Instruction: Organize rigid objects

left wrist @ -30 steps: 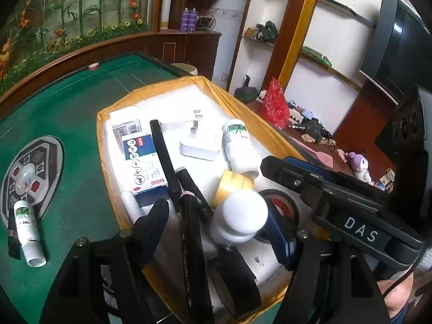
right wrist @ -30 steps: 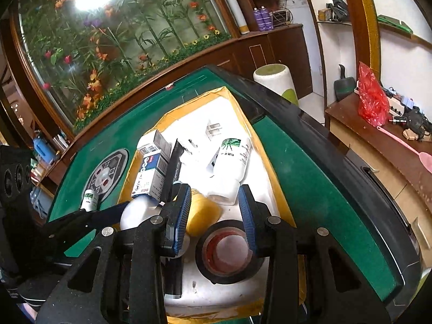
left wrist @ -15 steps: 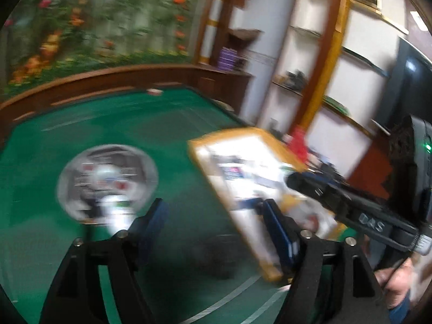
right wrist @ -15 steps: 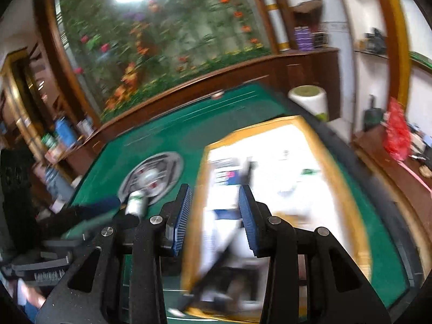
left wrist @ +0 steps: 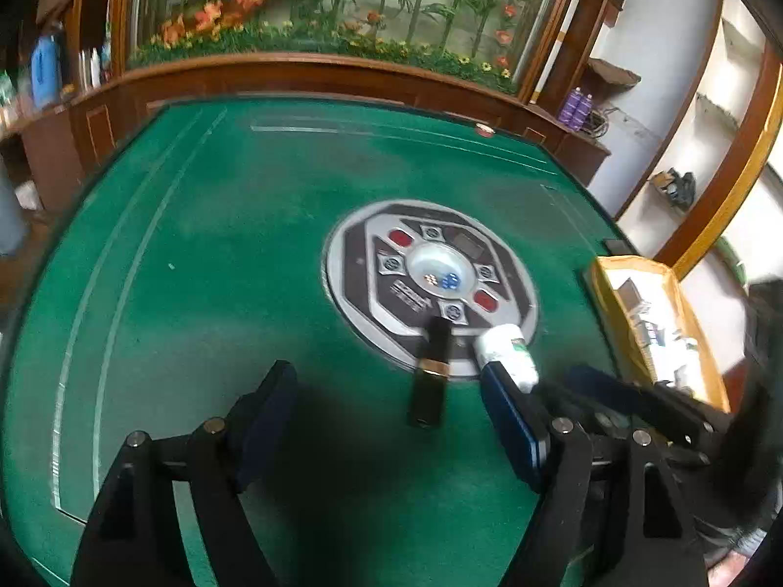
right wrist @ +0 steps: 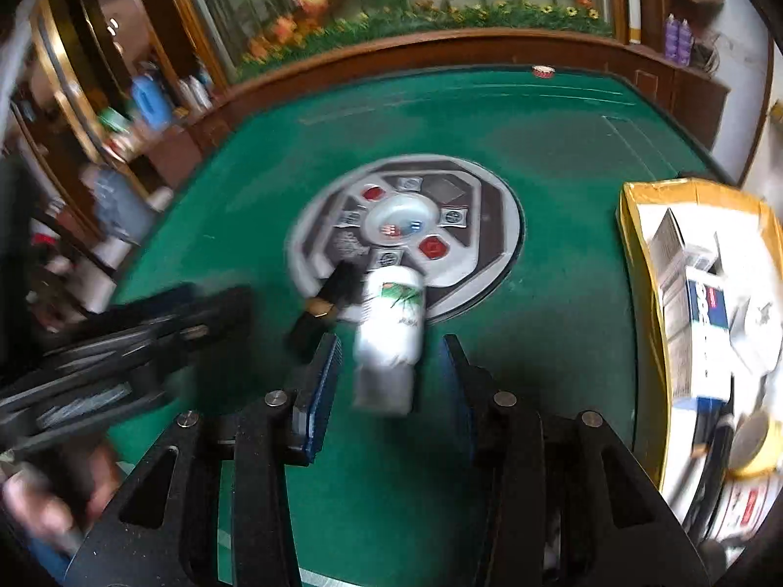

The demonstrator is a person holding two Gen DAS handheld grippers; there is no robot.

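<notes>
A white bottle (right wrist: 389, 332) with a green leaf print lies on the green table, its near end between the fingers of my right gripper (right wrist: 386, 391). The jaws are opening and the pads stand clear of the bottle. Beside it, to the left, lies a black tube (right wrist: 318, 308) with a gold band. In the left wrist view the black tube (left wrist: 430, 372) lies just ahead of my left gripper (left wrist: 391, 420), which is open and empty. The white bottle (left wrist: 506, 354) sits by its right fingertip. The yellow tray (right wrist: 636, 264) of sorted items stands to the right.
A round grey control panel (left wrist: 362, 254) with a dice dome sits in the middle of the green felt table (left wrist: 220, 244). The yellow tray (left wrist: 599, 288) holds boxes, tape and bottles. A wooden rail and shelves ring the table. A hand (right wrist: 29, 504) holds the left gripper (right wrist: 122, 342).
Both grippers swung left from above the yellow tray to the table's centre. The bottle and black tube now lie just ahead of them. The right jaws stand wider than before.
</notes>
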